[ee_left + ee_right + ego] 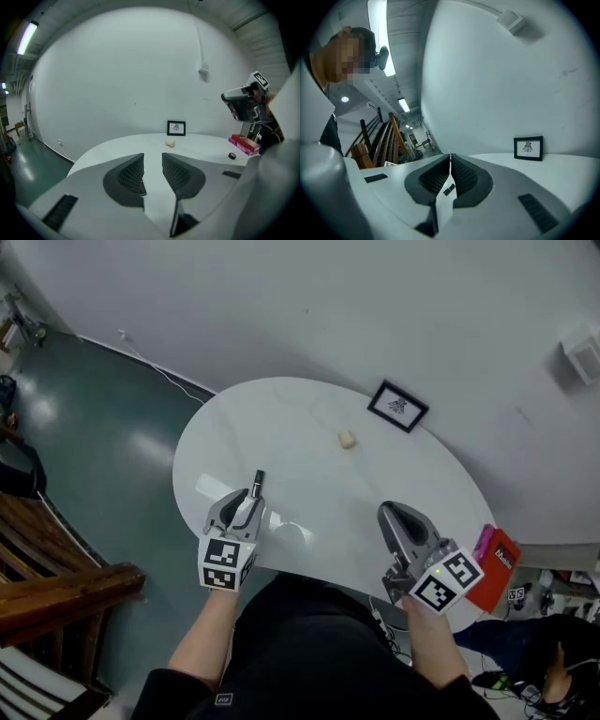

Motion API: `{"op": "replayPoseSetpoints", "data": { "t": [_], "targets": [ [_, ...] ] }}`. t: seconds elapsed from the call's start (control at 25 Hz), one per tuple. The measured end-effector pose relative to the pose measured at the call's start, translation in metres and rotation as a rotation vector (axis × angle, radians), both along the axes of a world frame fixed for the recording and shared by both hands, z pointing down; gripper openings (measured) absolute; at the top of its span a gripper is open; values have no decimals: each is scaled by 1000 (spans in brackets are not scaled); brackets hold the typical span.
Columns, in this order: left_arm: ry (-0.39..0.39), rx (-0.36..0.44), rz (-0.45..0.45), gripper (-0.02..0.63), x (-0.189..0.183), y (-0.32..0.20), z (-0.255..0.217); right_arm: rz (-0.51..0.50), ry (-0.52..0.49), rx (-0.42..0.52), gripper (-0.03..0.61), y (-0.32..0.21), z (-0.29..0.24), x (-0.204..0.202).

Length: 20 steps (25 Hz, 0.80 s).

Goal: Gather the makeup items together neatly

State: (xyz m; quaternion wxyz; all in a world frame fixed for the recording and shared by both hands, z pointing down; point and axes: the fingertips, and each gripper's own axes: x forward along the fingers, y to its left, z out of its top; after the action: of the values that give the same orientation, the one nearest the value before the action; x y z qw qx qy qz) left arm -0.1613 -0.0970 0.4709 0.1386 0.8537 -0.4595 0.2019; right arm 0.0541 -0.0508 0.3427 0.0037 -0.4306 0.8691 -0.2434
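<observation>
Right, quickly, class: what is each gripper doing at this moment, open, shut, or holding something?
Left gripper: open, nothing between its jaws.
Right gripper: shut, holding nothing.

cream lump [347, 438]: rested alone toward the back of the tabletop [281, 409] | slim dark tube [258, 481]: laid flat near left edge | red box [497, 570]: pink-edged, placed at right edge | small black round piece [232, 156]: seen near red box

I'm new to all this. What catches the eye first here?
Two hand-held grippers sit over the near edge of a white oval table: the left gripper open beside a dark tube, the right gripper shut. A framed picture and a cream lump lie at the far side, a red box at the right edge.
</observation>
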Motion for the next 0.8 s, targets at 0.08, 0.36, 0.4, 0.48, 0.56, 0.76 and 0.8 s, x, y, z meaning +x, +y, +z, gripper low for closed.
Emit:
{"op": "replayPoseSetpoints", "data": {
  "t": [0.08, 0.36, 0.4, 0.48, 0.56, 0.76, 0.8],
  "targets": [
    [-10, -18, 12, 127, -4, -7, 14, -27, 2, -11, 37, -9, 3, -19],
    [-8, -138, 0, 178, -5, -17, 66, -95, 11, -65, 37, -26, 21, -52],
    [-15, -158, -5, 189, -6, -17, 73, -101, 10, -68, 37, -28, 21, -53],
    [-52, -195, -12, 198, -7, -19, 89, -114, 11, -73, 37, -33, 23, -54],
    [-93, -220, -18, 198, -8, -21, 103, -126, 12, -79, 37, -37, 25, -52],
    [-137, -264, -45, 178, -9, -26, 125, -154, 15, -90, 37, -43, 29, -44],
    [-140, -268, -56, 173, -9, -28, 128, -154, 13, -92, 37, -45, 30, -42]
  ]
}}
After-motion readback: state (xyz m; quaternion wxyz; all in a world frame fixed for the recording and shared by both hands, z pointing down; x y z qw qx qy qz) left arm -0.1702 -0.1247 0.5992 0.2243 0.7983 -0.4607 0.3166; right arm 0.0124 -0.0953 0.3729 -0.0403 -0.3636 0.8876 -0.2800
